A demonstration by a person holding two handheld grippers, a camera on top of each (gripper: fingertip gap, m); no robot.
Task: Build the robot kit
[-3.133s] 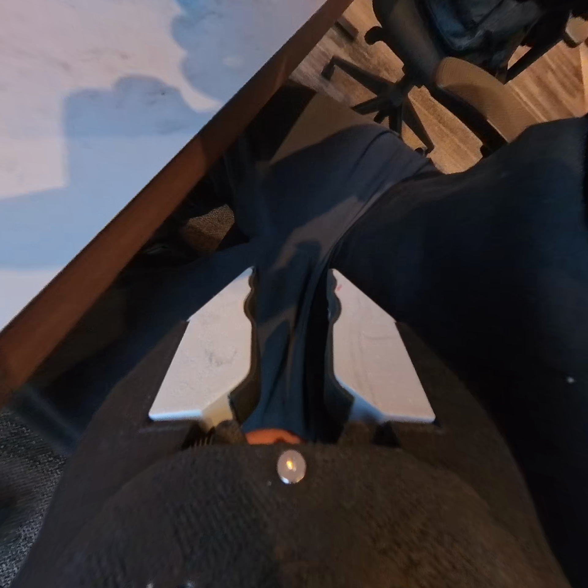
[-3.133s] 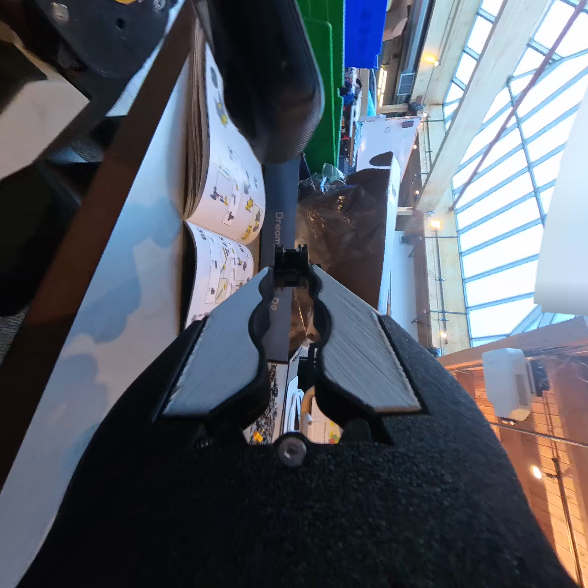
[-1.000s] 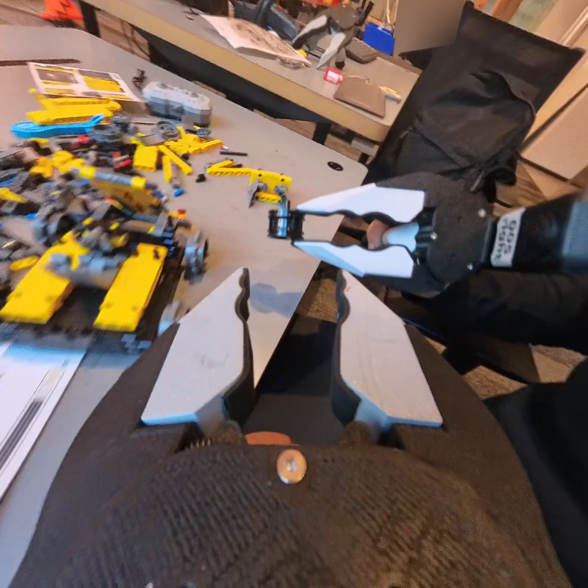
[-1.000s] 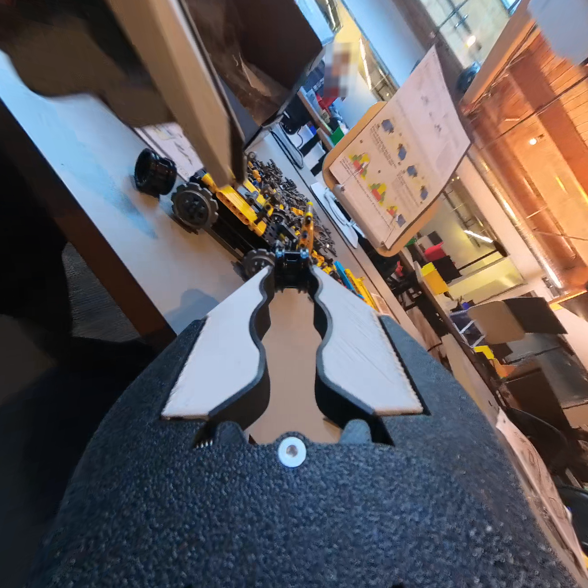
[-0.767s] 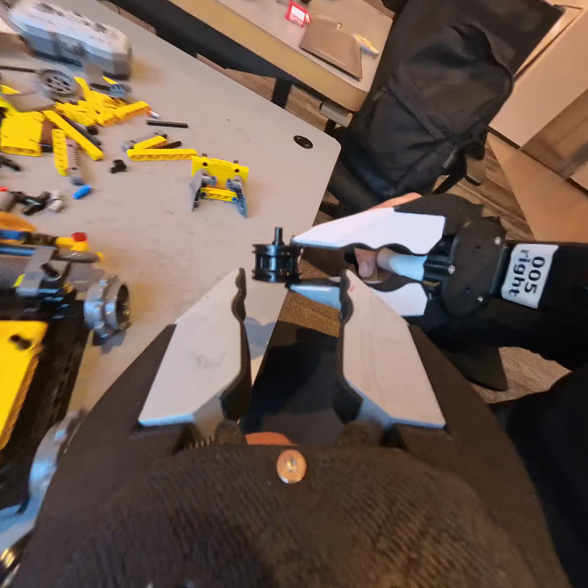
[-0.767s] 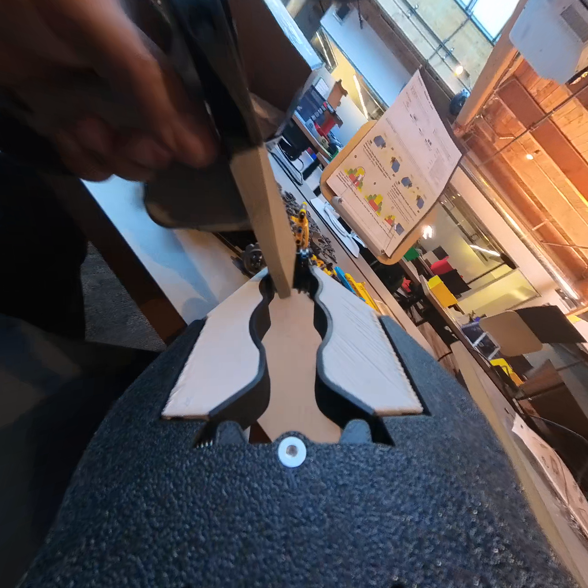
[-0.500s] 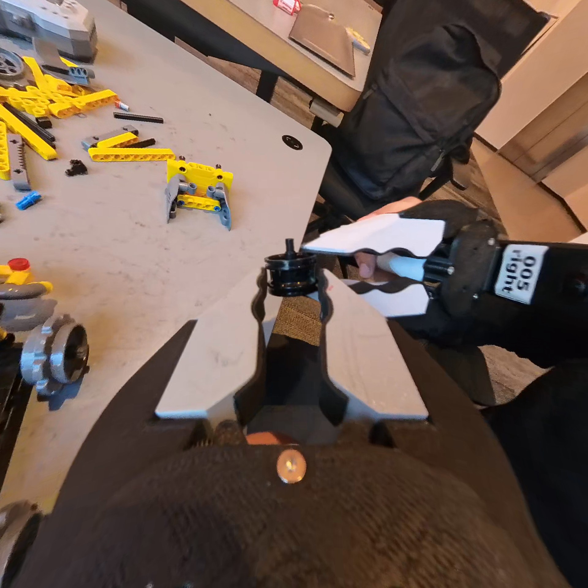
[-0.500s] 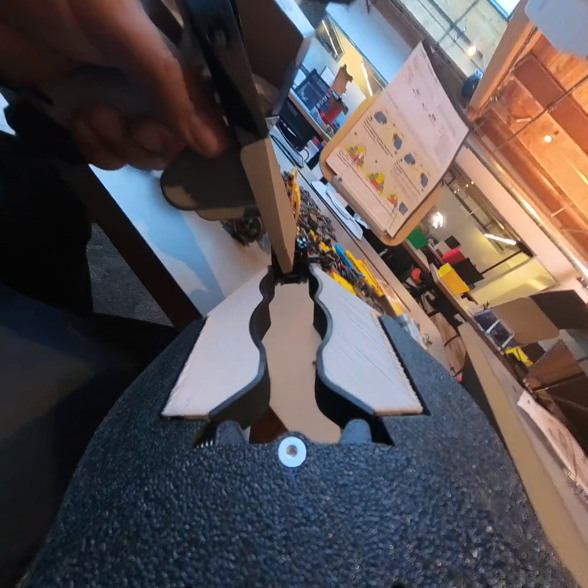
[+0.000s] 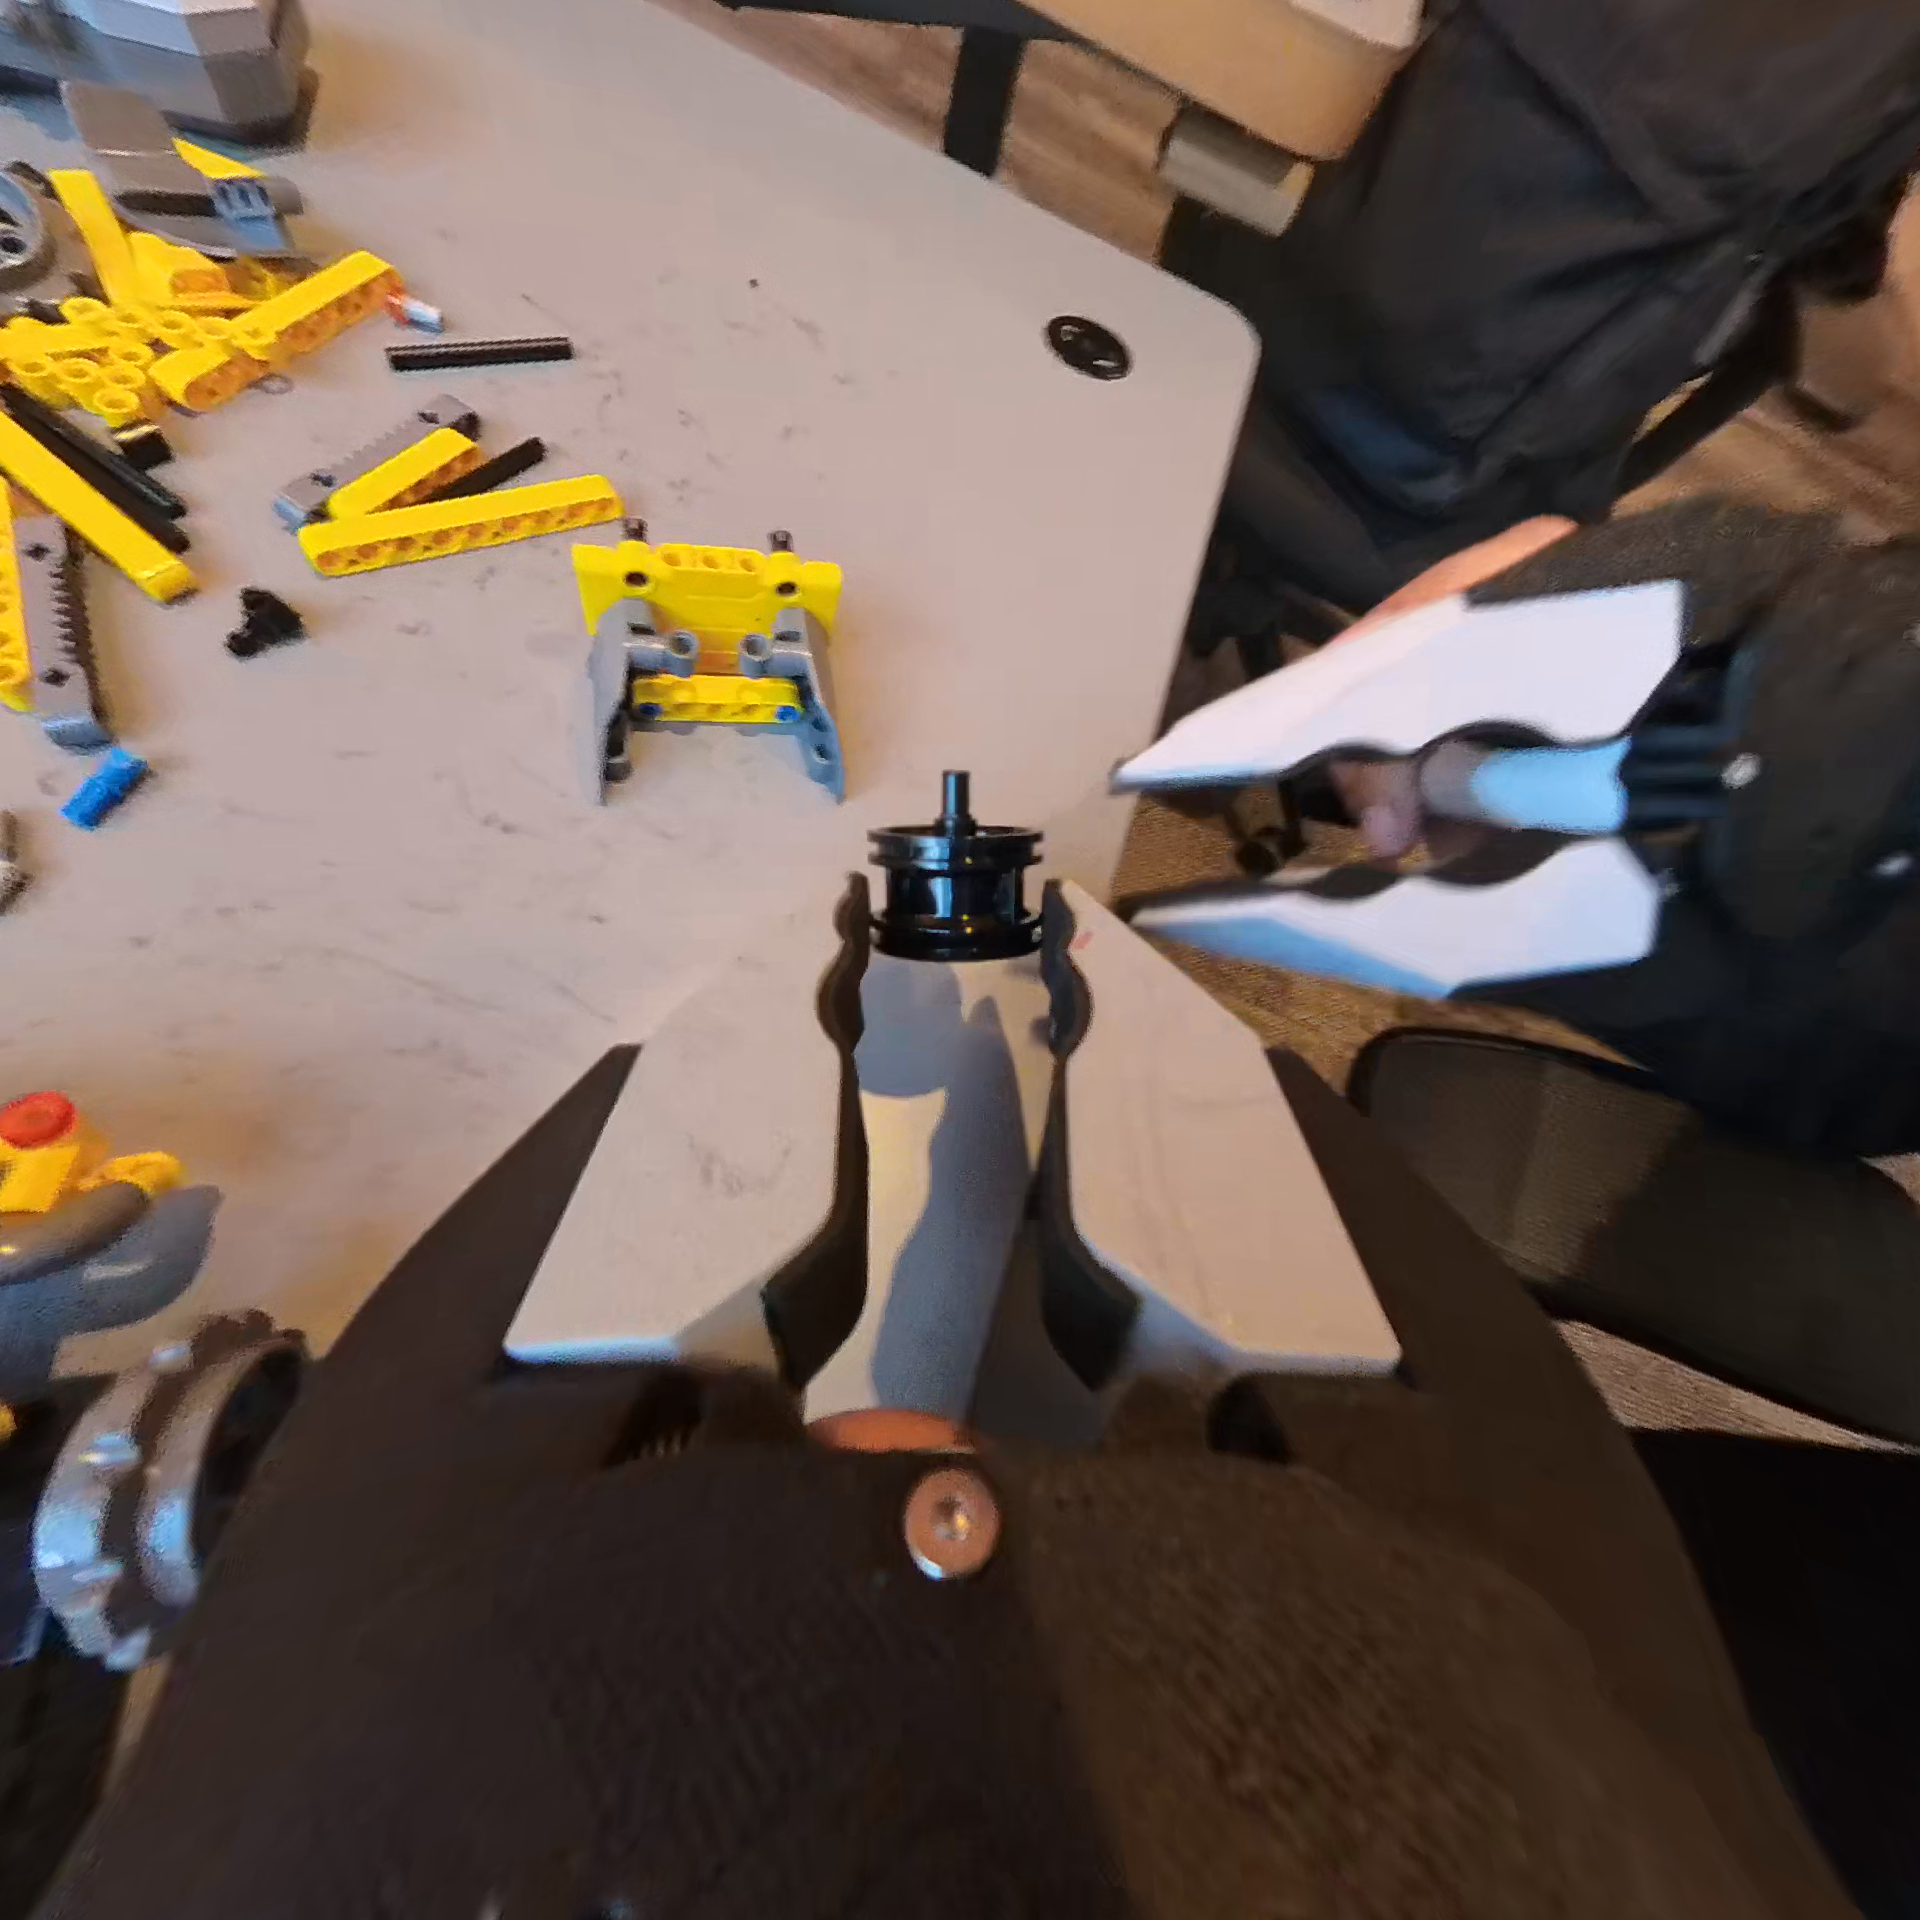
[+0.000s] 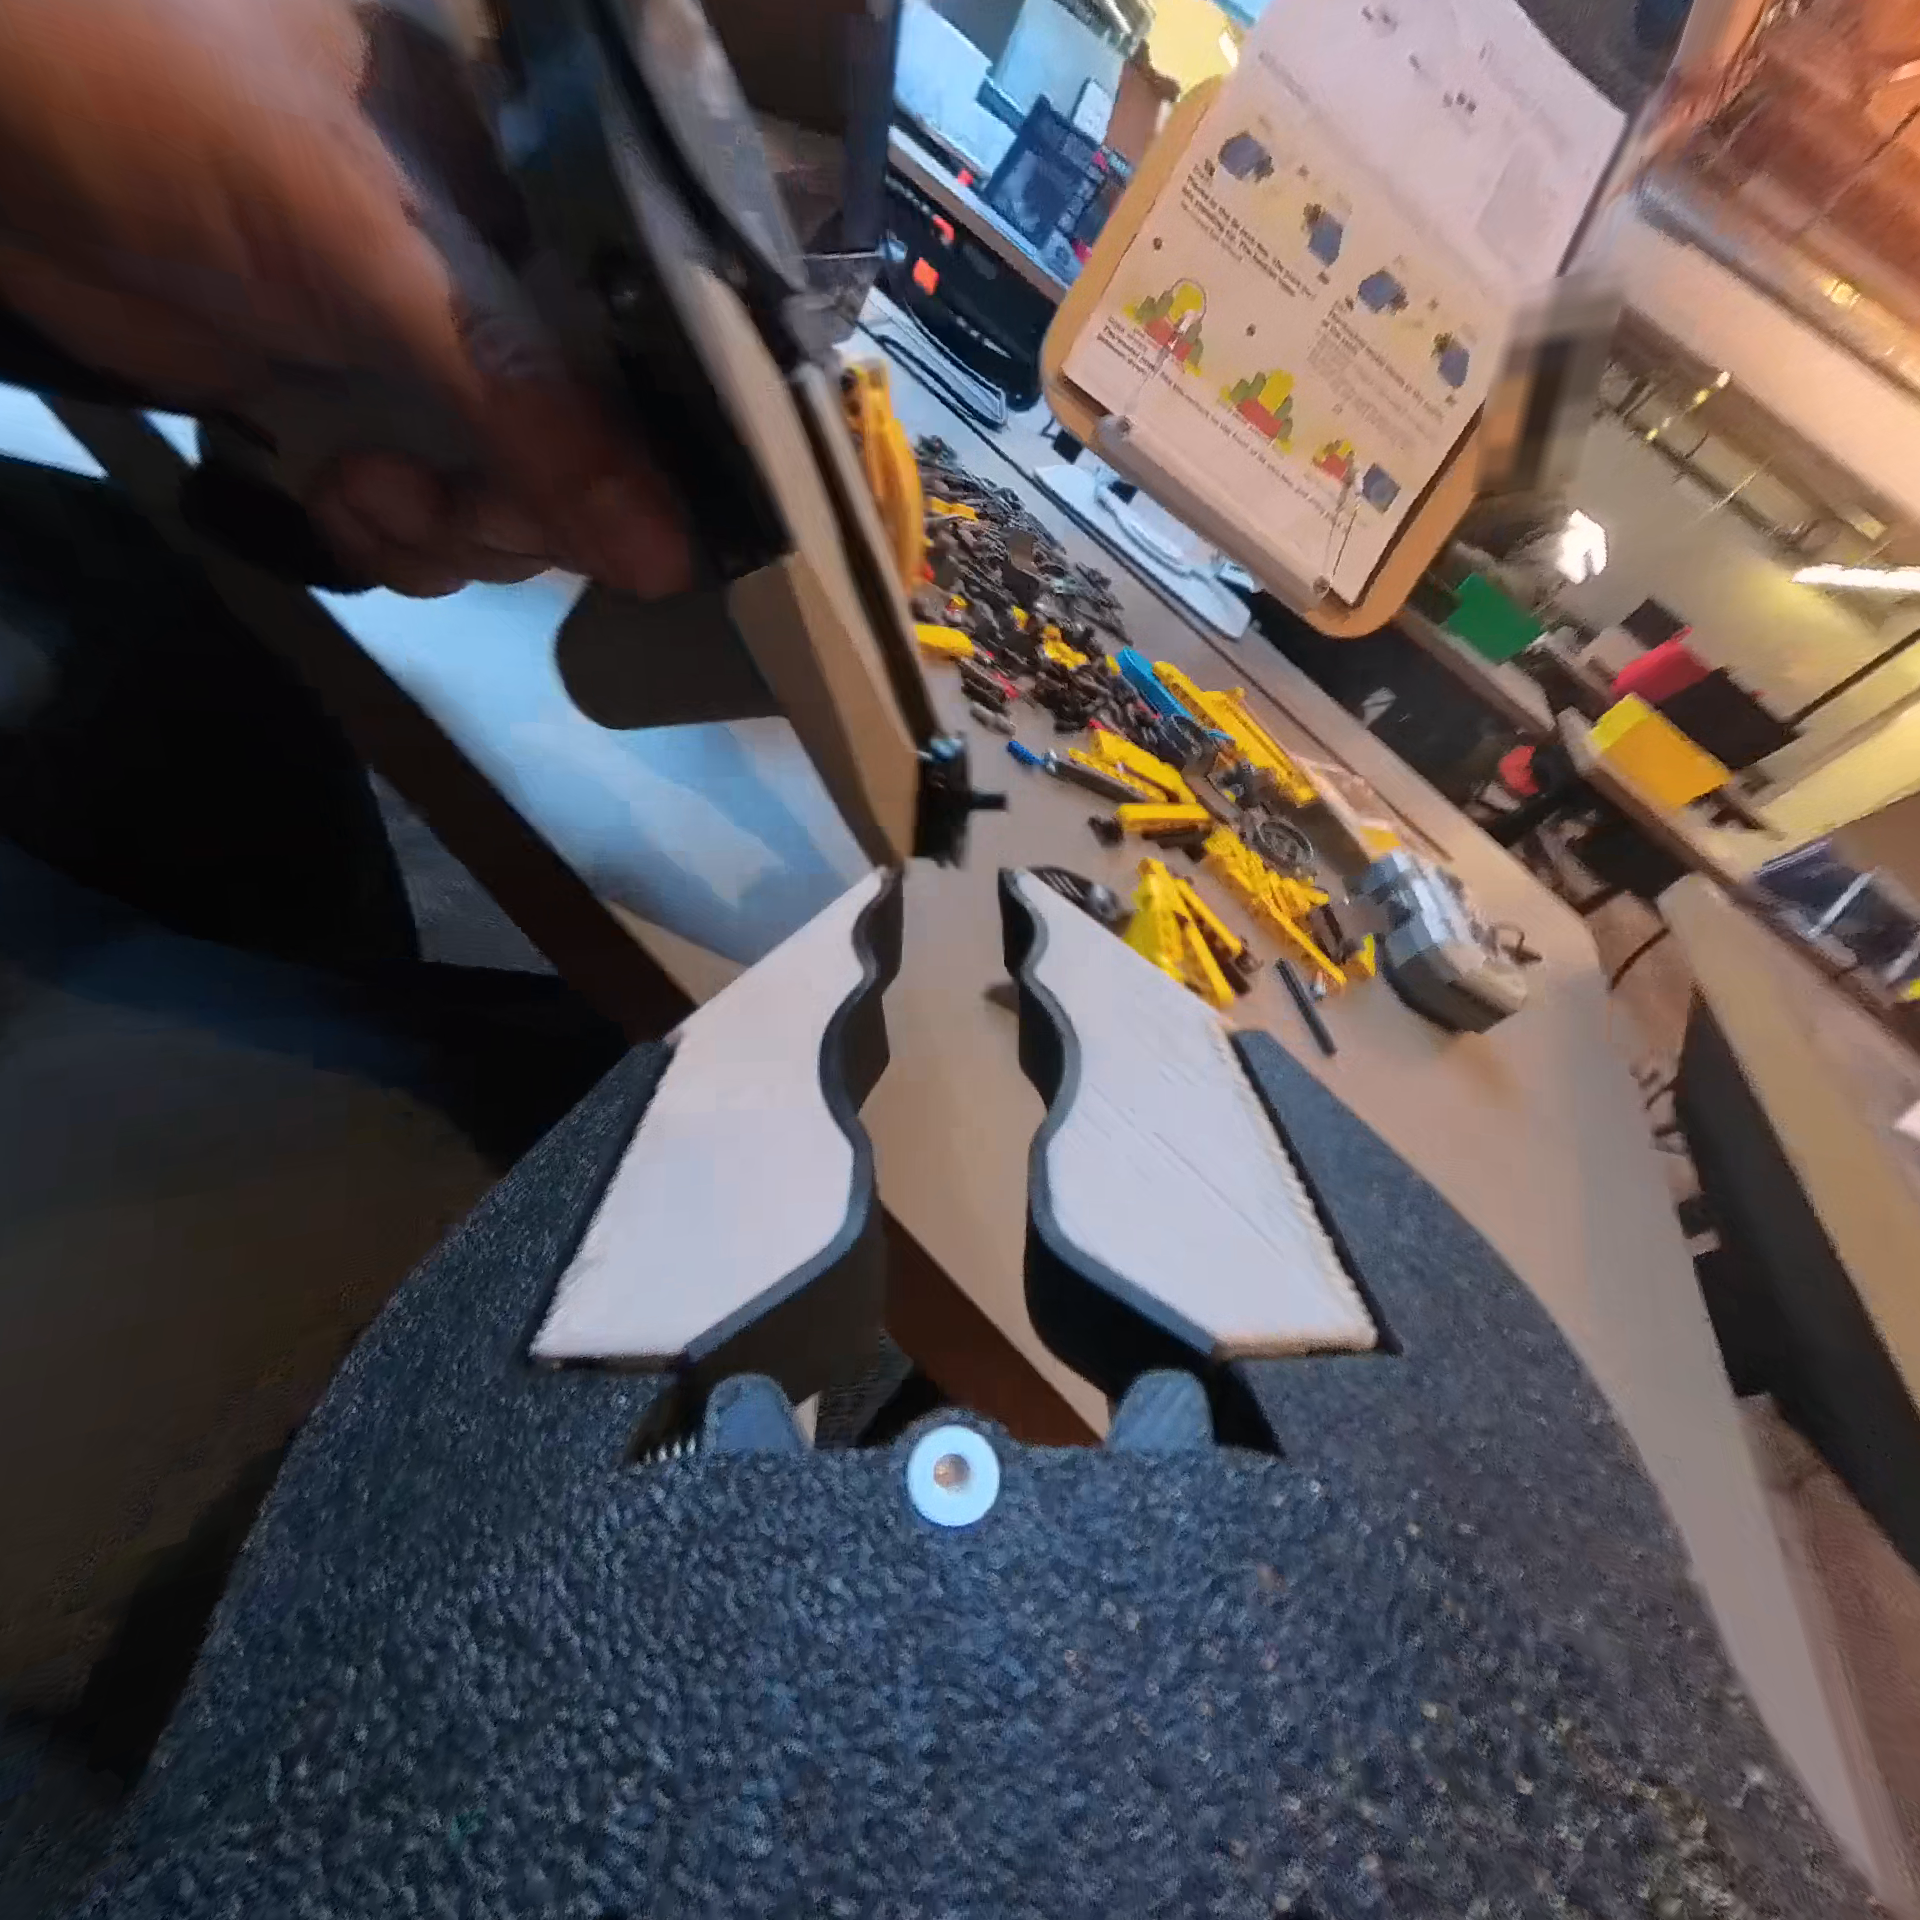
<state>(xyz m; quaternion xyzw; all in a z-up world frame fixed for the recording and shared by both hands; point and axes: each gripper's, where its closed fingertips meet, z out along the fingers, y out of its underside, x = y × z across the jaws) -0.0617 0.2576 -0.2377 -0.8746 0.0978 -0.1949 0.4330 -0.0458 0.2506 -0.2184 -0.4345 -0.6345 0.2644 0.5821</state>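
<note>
A small black wheel hub [image 9: 954, 891] with a short axle stub on top is held upright between the tips of the left gripper [image 9: 952, 914], whose jaws are narrowed onto the hub's two sides. The hub is carried just above the near edge of the pale counter [image 9: 883, 343], close to its rounded corner.

To the right of the hub, beyond the counter's edge, the right gripper [image 9: 1127, 847] is seen with its jaws parted and nothing between them; its tips are apart from the hub, though near it. In the right wrist view the same gripper [image 10: 948, 883] is shown with a clear gap between its tips, and the left gripper's pale fingers [image 10: 831, 665] are seen just above and ahead, with the dark hub at their end and a hand [image 10: 312, 343] behind them.

Just beyond the hub, a yellow and grey bucket-like assembly [image 9: 715, 665] is set on the counter. Farther left, yellow beams [image 9: 457, 535], a black axle [image 9: 478, 355] and a small blue pin [image 9: 104, 788] are scattered. A grey wheel [image 9: 135, 1507] is seen at the near left edge. A round black grommet [image 9: 1088, 345] is set into the counter near its far corner. Past the counter, a dark backpack [image 9: 1558, 208] is seen. In the right wrist view, a tilted board bearing an illustrated sheet [image 10: 1320, 312] is seen standing beyond the parts.
</note>
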